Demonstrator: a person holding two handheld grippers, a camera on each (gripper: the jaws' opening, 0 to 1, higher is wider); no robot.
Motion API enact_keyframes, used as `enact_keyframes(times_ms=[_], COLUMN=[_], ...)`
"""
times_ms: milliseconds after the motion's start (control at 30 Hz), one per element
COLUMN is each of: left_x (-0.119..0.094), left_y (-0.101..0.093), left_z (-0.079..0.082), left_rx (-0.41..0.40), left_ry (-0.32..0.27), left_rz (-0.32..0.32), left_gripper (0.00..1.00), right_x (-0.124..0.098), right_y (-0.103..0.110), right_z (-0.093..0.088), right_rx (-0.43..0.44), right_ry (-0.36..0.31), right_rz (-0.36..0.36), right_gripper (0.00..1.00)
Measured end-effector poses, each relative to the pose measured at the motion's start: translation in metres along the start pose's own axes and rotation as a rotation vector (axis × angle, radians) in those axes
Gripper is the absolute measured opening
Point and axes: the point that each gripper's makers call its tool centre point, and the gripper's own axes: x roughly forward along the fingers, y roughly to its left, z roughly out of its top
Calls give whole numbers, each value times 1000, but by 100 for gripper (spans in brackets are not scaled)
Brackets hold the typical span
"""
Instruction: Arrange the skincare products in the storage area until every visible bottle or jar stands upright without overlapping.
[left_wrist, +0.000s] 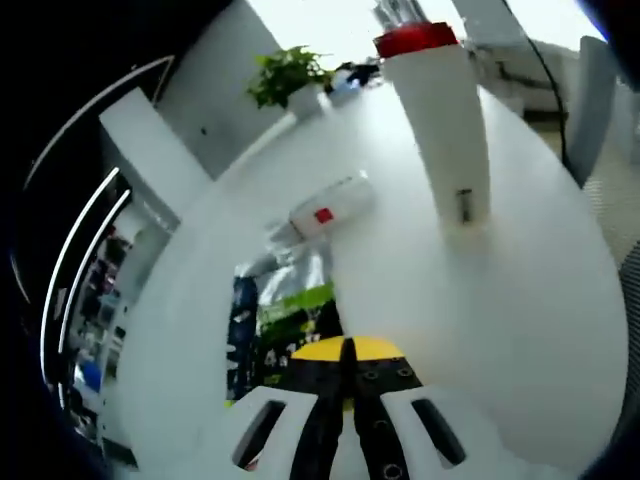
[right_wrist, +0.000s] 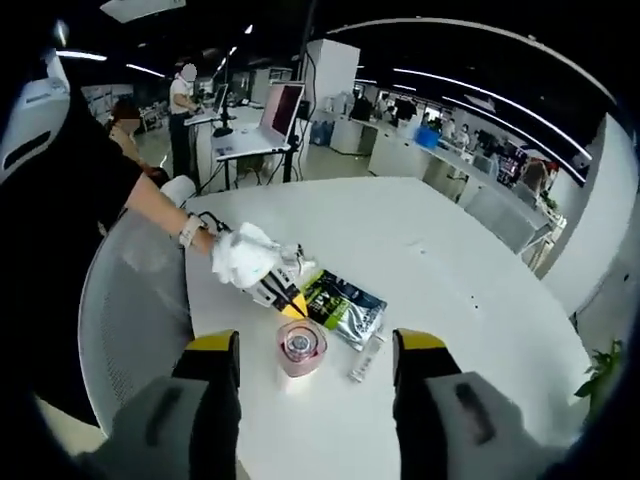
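The 1 product not yet standing is the small white tube (left_wrist: 325, 208) with a red label, lying flat on the white desk (left_wrist: 520, 300). In the left gripper view it lies straight ahead of the left gripper (left_wrist: 348, 392), past the shiny sachet pack (left_wrist: 285, 300), with its long axis running slantwise across the gripper's line of reach, the narrow cap end toward the pack. The left gripper's yellow-tipped jaws are pressed together with nothing visible between them, so it is clenched empty. The right gripper view shows that gripper at the pack's edge, gripped by a gloved hand (right_wrist: 243, 256). The tall white bottle (left_wrist: 438, 120) with the red collar already stands upright, off to 1 side of the tube in the left gripper view; seen from above in the right gripper view, the same bottle (right_wrist: 301, 348) sits just ahead, between the wide-apart, released jaws of the right gripper (right_wrist: 314, 375), with the tube (right_wrist: 365, 358) just beside it. I judge the right gripper nearer to the tube, though either could reach; the jaws should close across its short width.
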Motion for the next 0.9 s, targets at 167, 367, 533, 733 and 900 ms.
enact_keyframes(times_ms=[167, 367, 533, 733, 900], left_x=[-10, -41, -67, -103, -114], left_y=[15, 42, 55, 73, 65], left_z=[2, 1, -22, -70, -103], left_rx=[-85, -209, -346, -435, -458], left_ry=[-21, -64, -24, 87, 194], left_rz=[21, 81, 74, 144, 141], left_gripper=[0, 1, 14, 22, 27], right_x=[5, 5, 1, -3, -4], right_y=[8, 11, 10, 9, 12], right_z=[-12, -14, -17, -19, -15], right_rx=[5, 97, 126, 224, 270], right_ry=[-21, -107, -132, -163, -199], right_rz=[-29, -44, -70, -87, -85], right_gripper=[55, 47, 43, 34, 30])
